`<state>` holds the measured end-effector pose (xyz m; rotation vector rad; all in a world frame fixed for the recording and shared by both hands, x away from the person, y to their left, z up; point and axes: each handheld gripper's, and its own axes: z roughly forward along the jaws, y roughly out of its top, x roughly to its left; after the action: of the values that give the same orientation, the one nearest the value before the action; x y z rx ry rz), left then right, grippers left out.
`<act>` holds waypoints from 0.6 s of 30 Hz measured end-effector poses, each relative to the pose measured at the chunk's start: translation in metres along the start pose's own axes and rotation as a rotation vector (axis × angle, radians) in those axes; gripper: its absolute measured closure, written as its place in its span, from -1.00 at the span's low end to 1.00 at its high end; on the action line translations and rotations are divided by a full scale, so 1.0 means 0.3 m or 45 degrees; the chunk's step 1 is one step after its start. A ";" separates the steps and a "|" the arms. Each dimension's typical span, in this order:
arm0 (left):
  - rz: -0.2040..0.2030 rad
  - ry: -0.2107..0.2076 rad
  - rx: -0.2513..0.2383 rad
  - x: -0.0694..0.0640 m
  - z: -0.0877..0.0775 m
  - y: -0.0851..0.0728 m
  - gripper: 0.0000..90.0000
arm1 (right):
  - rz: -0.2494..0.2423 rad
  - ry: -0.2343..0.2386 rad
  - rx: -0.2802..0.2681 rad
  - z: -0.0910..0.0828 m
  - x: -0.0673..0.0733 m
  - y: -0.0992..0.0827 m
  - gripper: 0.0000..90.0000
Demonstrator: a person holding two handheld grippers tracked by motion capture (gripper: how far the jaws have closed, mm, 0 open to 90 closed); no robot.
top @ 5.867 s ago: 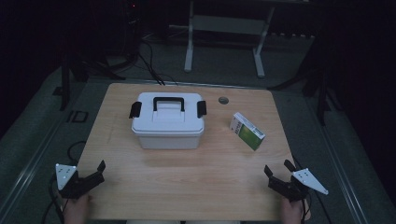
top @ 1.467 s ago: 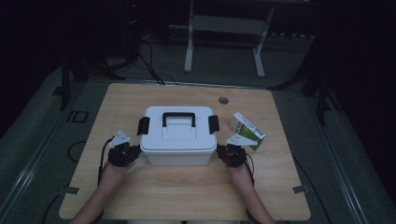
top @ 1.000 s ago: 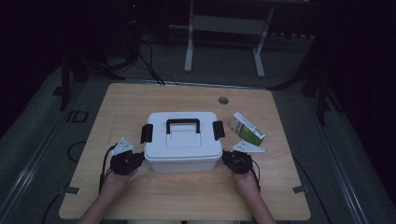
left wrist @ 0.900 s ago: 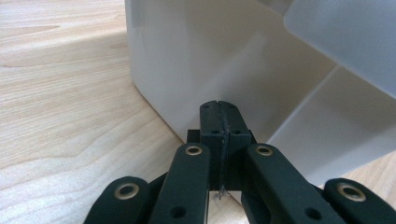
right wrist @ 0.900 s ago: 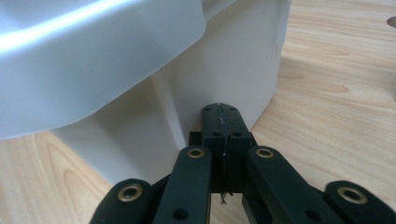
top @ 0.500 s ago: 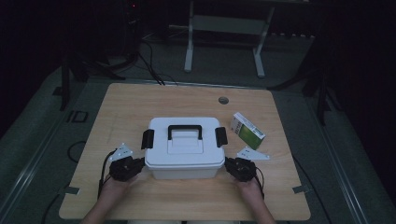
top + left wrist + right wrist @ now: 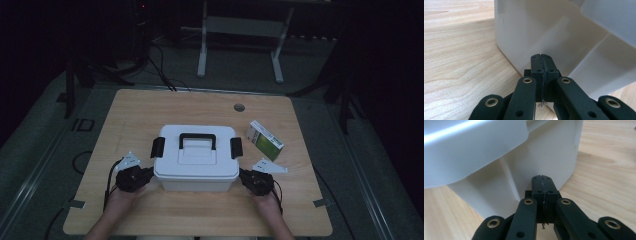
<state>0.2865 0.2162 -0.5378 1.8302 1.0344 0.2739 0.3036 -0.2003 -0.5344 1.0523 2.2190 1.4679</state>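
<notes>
Risk first: both grippers press on the white lidded box (image 7: 196, 159) from opposite ends with their jaws closed flat together, so nothing is actually clamped. The left gripper (image 7: 145, 176), at the lower left of the box in the high view, and the right gripper (image 7: 246, 177), at its lower right, meet the walls just under the lid's overhang. In the left gripper view the clenched tips of that gripper (image 7: 541, 58) rest against the smooth white wall, and the right gripper view shows the same for the other (image 7: 541, 179). My judgement is that the box is being squeezed and slid between them; if one hand pushes harder or leads, the box could twist, or a tip could slip off the slick plastic and skate under the lid rim. A swing toward the right could also nudge the green-and-white carton (image 7: 265, 140) lying near the box's upper right.

The box sits at the centre of the wooden table (image 7: 150, 107), toward its lower edge. Its long axis runs left to right across the frame, with the black handle (image 7: 198, 141) lying along it and a black latch at each end.
</notes>
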 end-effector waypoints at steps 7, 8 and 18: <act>-0.018 0.022 0.045 0.047 -0.035 -0.008 0.73 | 0.023 -0.061 -0.041 -0.060 -0.044 0.002 0.72; -0.013 0.013 0.054 0.054 -0.043 -0.010 0.66 | 0.023 -0.063 -0.040 -0.069 -0.048 -0.003 0.65; 0.029 -0.063 0.052 0.087 -0.135 0.014 -0.18 | 0.034 -0.019 -0.042 -0.123 -0.084 -0.046 -0.44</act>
<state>0.2811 0.2610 -0.5207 1.8775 0.9918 0.2220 0.2939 -0.2461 -0.5341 1.0833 2.1711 1.4977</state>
